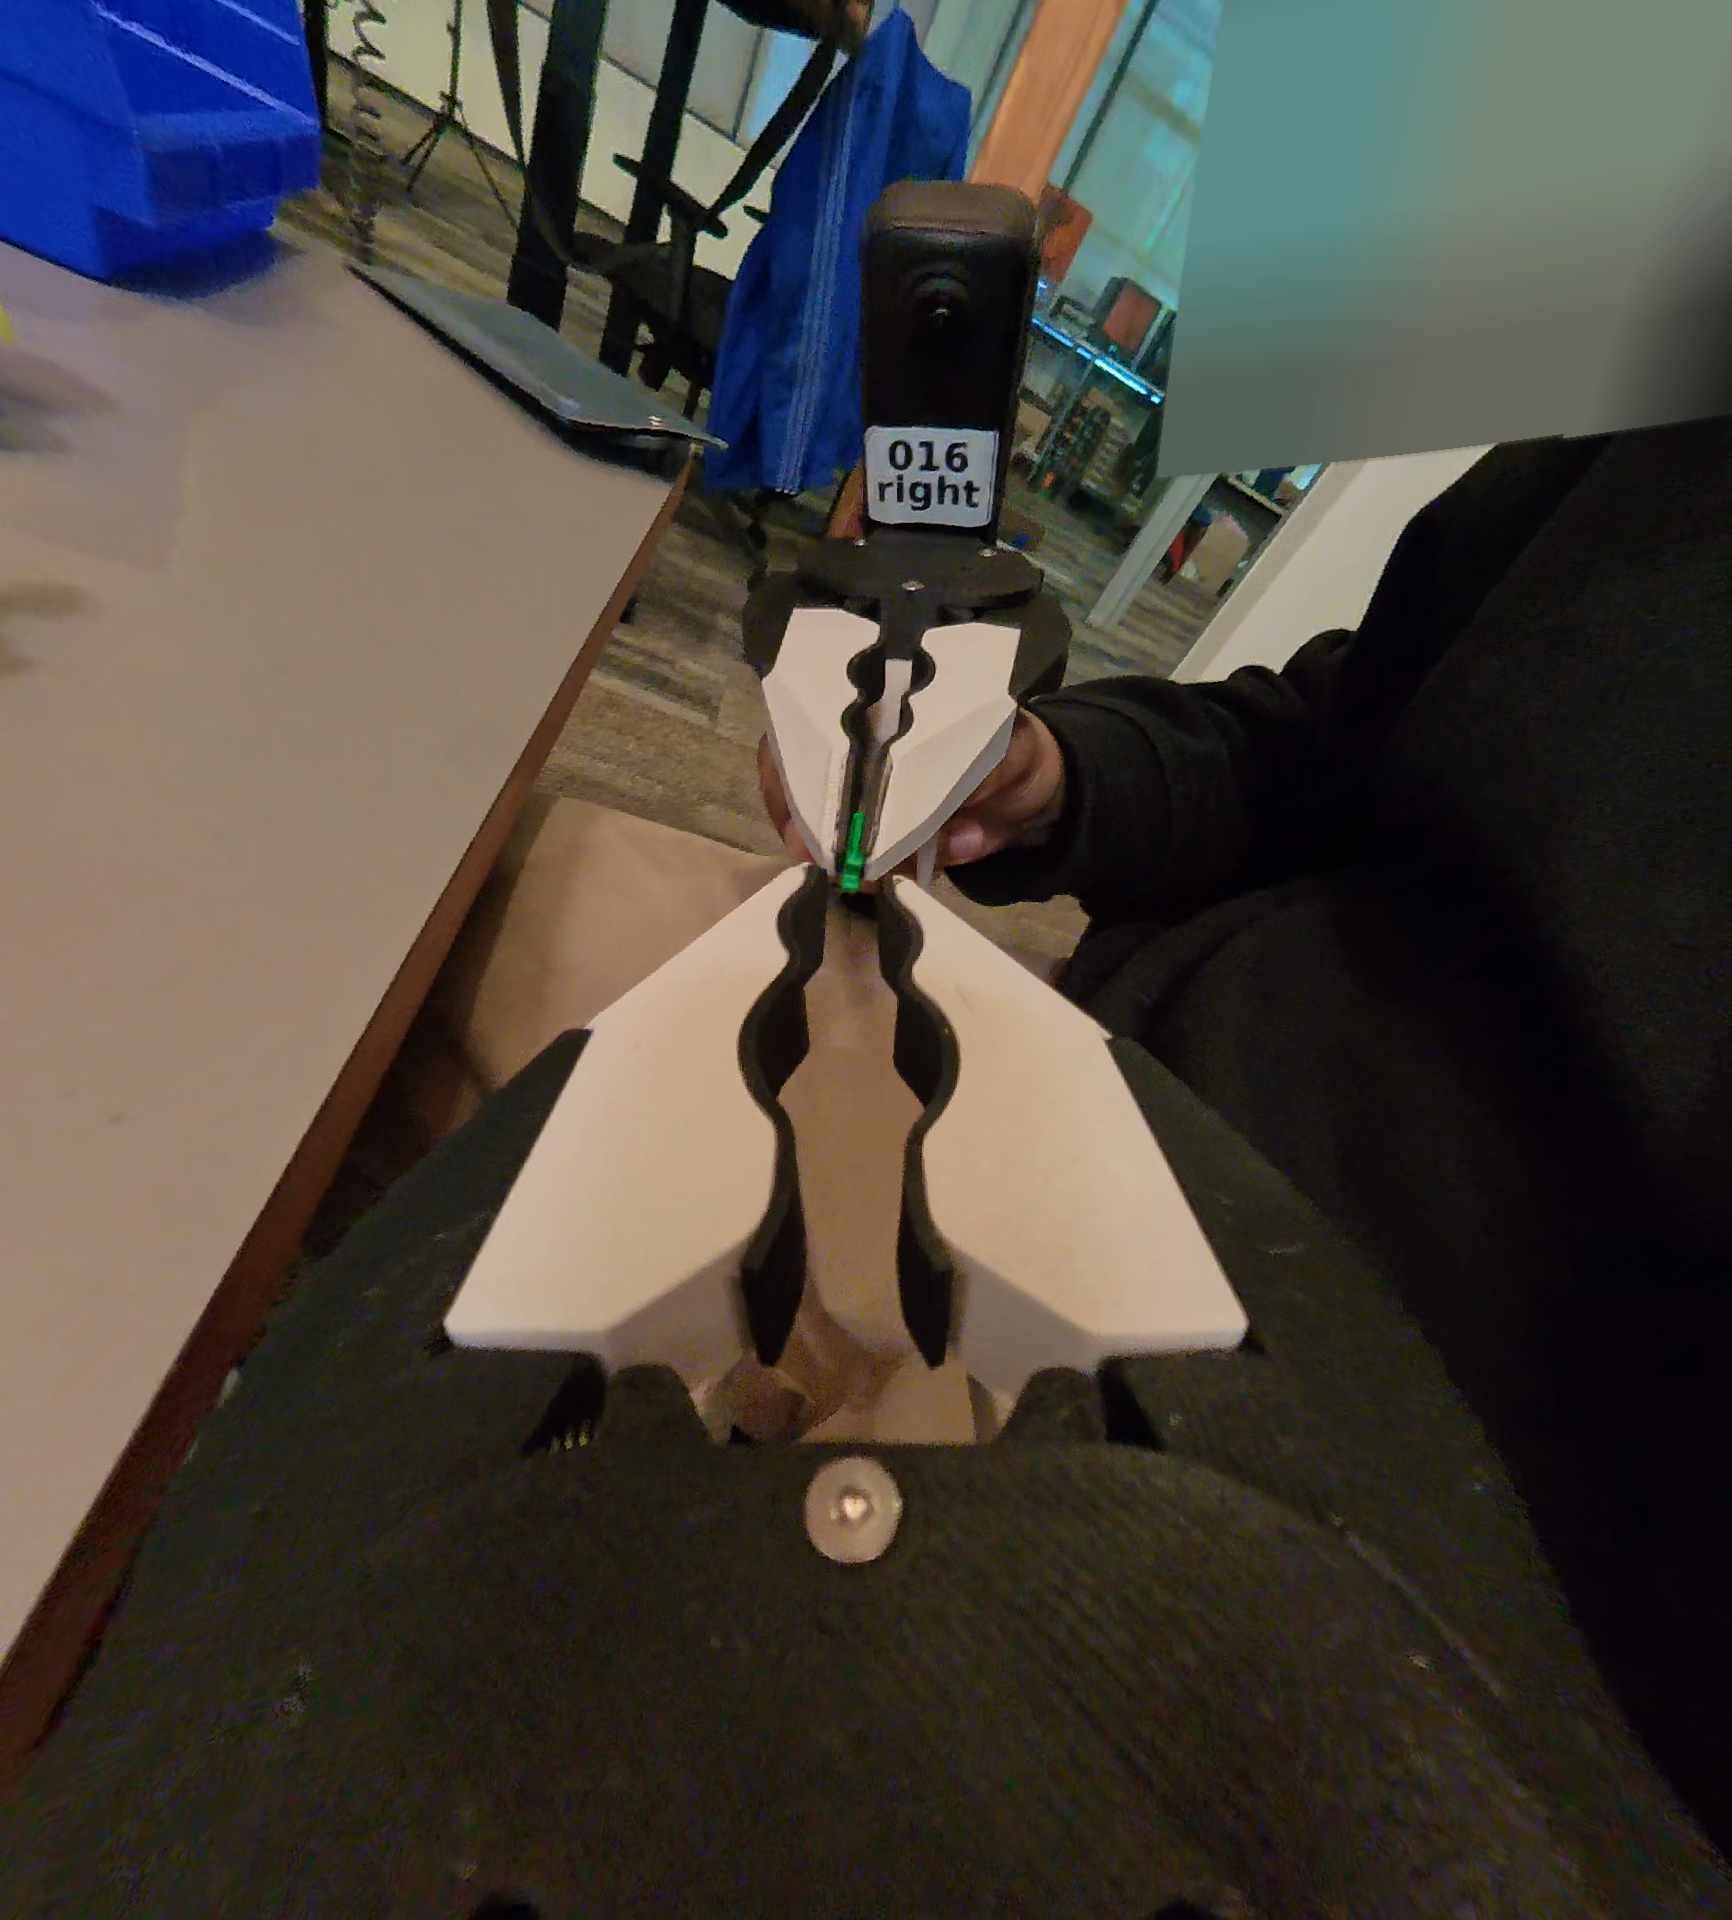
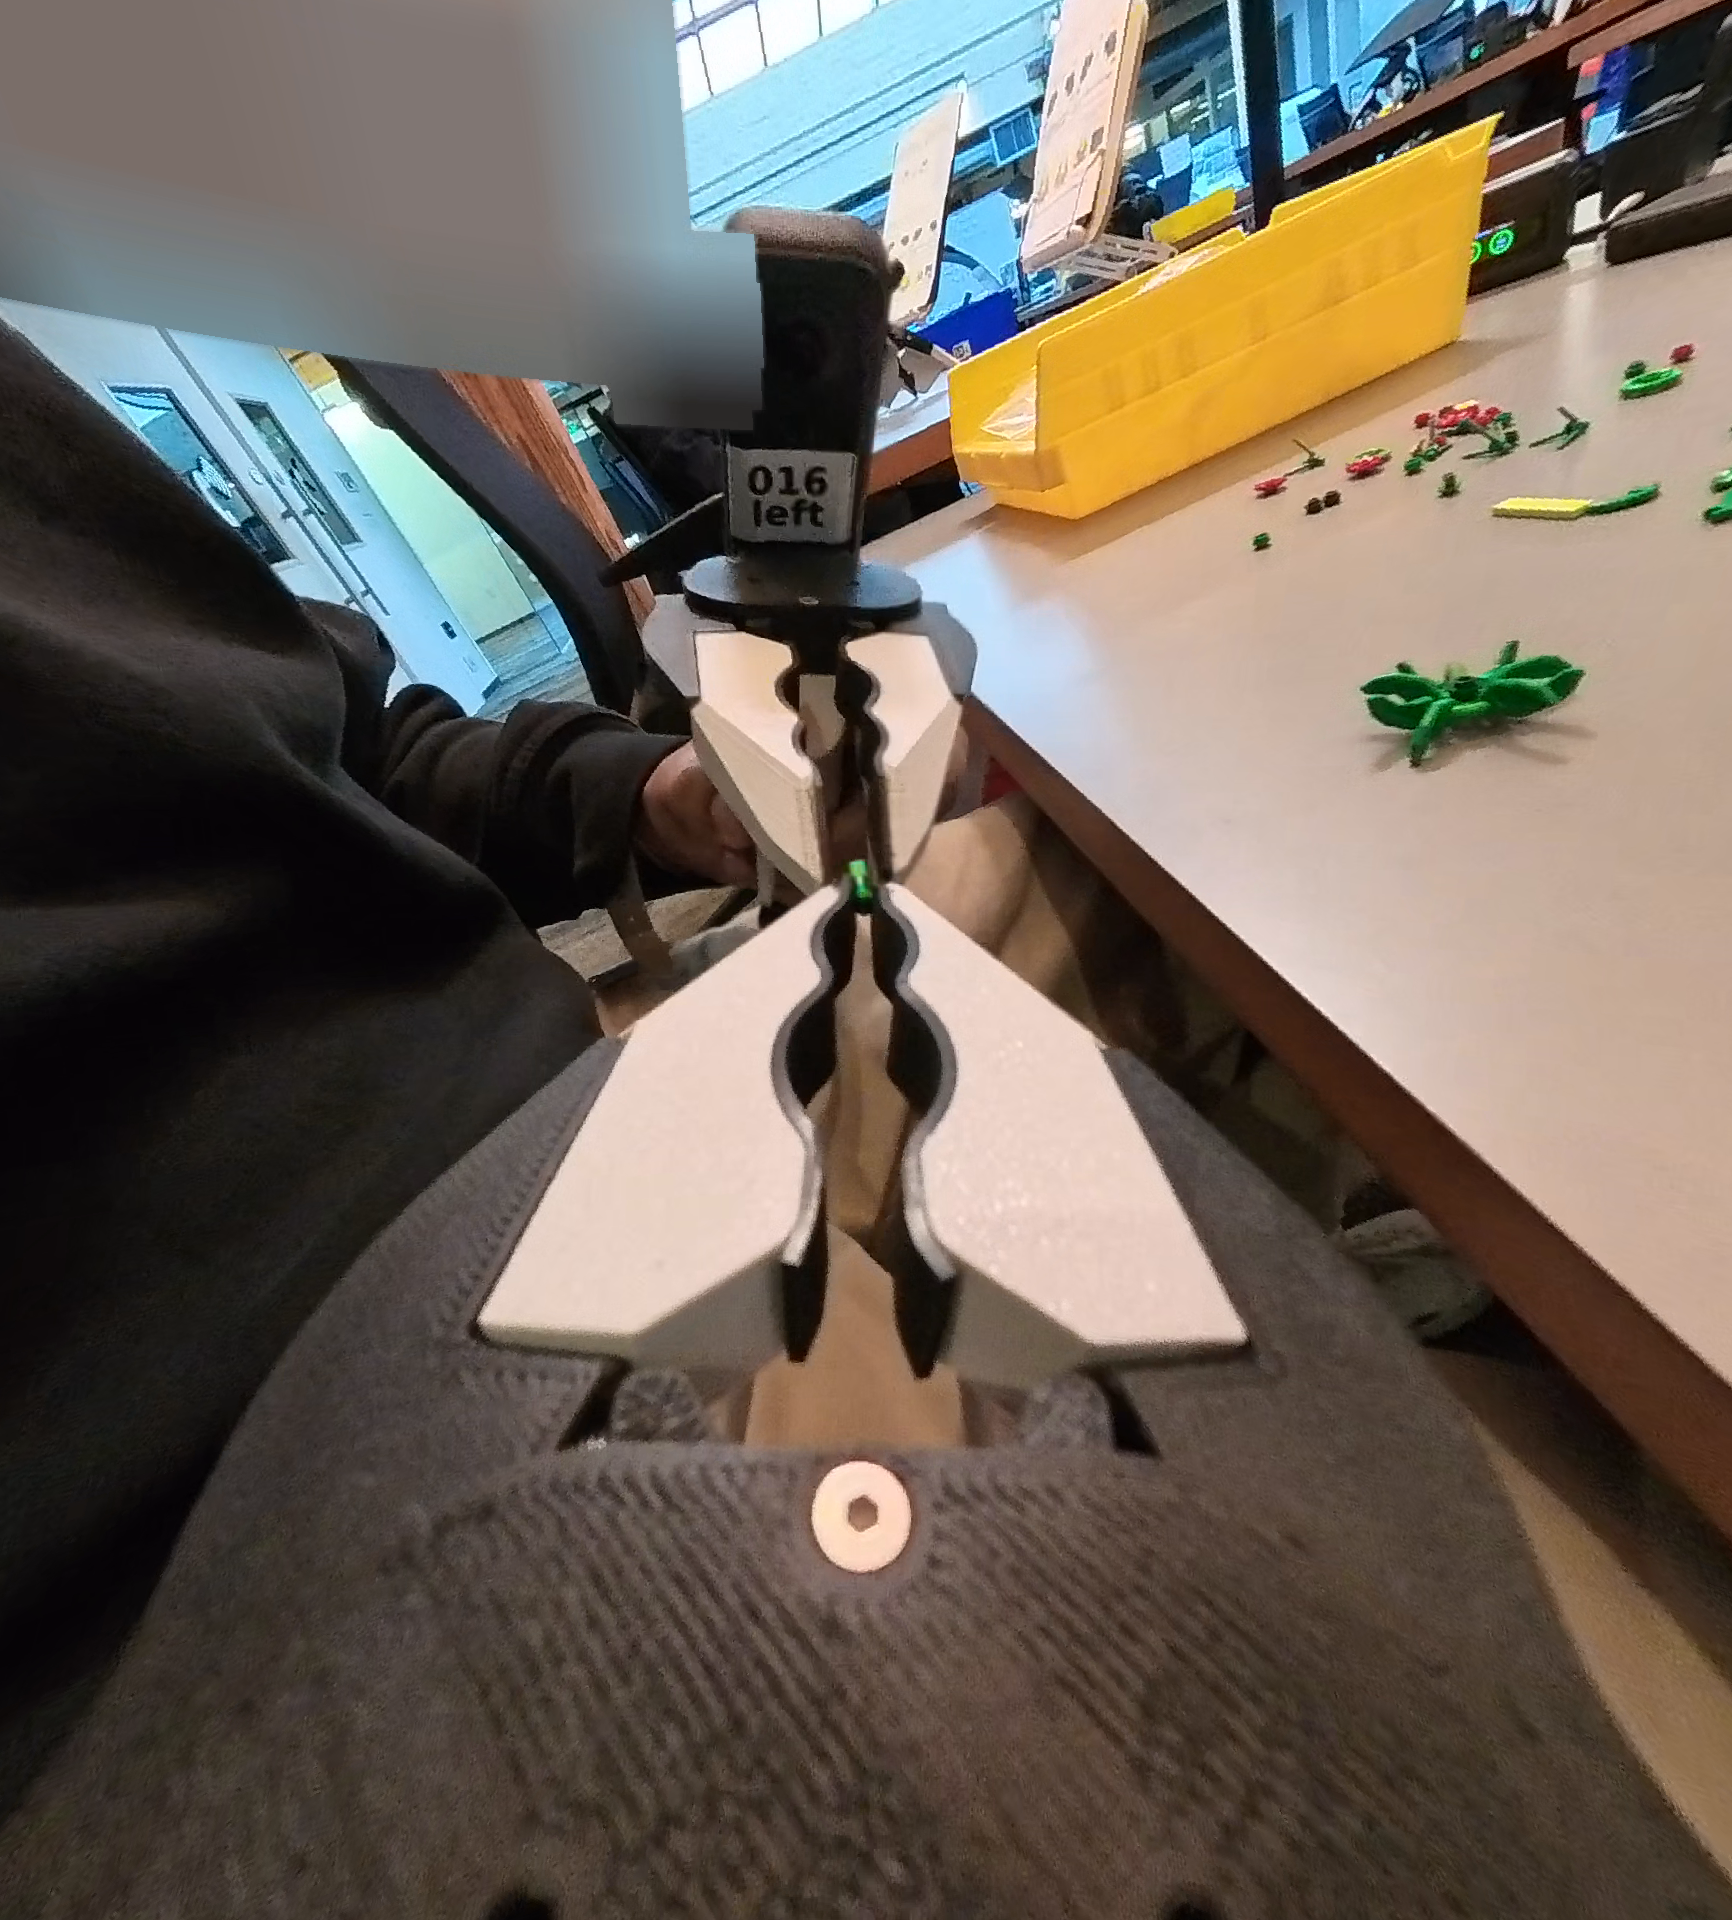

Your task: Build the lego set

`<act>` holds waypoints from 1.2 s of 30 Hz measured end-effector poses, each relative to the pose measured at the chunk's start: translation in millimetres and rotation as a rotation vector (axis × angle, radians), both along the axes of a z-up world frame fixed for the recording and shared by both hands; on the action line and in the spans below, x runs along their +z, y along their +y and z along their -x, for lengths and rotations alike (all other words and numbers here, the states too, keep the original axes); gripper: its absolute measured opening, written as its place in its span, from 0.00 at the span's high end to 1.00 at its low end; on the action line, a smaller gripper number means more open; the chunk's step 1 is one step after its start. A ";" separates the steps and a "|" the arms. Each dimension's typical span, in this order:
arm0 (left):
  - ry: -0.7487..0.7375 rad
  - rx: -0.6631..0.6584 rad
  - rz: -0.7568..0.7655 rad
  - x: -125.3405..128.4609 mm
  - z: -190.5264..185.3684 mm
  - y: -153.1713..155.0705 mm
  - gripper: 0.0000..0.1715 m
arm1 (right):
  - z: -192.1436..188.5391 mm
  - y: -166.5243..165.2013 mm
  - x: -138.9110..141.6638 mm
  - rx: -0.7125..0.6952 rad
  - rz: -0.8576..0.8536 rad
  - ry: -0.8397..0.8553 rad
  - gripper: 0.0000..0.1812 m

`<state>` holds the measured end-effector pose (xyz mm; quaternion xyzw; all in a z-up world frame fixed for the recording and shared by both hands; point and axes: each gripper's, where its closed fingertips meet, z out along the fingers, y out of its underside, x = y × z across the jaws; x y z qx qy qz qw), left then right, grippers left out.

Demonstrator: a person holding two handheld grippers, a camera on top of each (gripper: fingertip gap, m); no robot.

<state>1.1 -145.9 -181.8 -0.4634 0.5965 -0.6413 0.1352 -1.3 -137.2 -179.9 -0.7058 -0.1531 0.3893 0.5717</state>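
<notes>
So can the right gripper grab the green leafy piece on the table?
Probably not right now: the right gripper is off the table edge, shut on a tiny green piece, meeting the left gripper. The leafy piece lies uncovered.

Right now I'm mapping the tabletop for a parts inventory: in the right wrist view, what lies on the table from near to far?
Green leafy lego assembly → flat yellow-green plate → cluster of red flower pieces → yellow bin.

Printed white label (image 1: 929,484) on each gripper's camera mount.
</notes>
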 end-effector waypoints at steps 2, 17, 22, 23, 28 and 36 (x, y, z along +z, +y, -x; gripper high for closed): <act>0.006 0.001 0.001 -1.0 -0.4 -1.7 0.99 | 1.4 -0.4 -0.1 0.008 0.000 0.000 0.99; 0.043 -0.055 0.065 3.7 3.9 -10.7 1.00 | 7.2 -9.0 3.9 0.066 -0.049 -0.011 0.99; 0.055 -0.060 0.092 3.6 4.0 -11.2 1.00 | 7.8 -9.7 3.4 0.070 -0.050 -0.022 0.99; 0.055 -0.061 0.096 3.9 4.1 -11.4 1.00 | 7.9 -9.7 3.3 0.069 -0.049 -0.025 0.99; 0.033 -0.039 0.098 6.7 1.0 -9.6 0.99 | 5.1 -8.5 6.2 0.039 -0.061 -0.057 0.99; 0.040 0.283 0.011 15.8 -14.7 64.1 0.84 | -8.1 -0.9 2.9 -0.044 -0.051 -0.087 0.99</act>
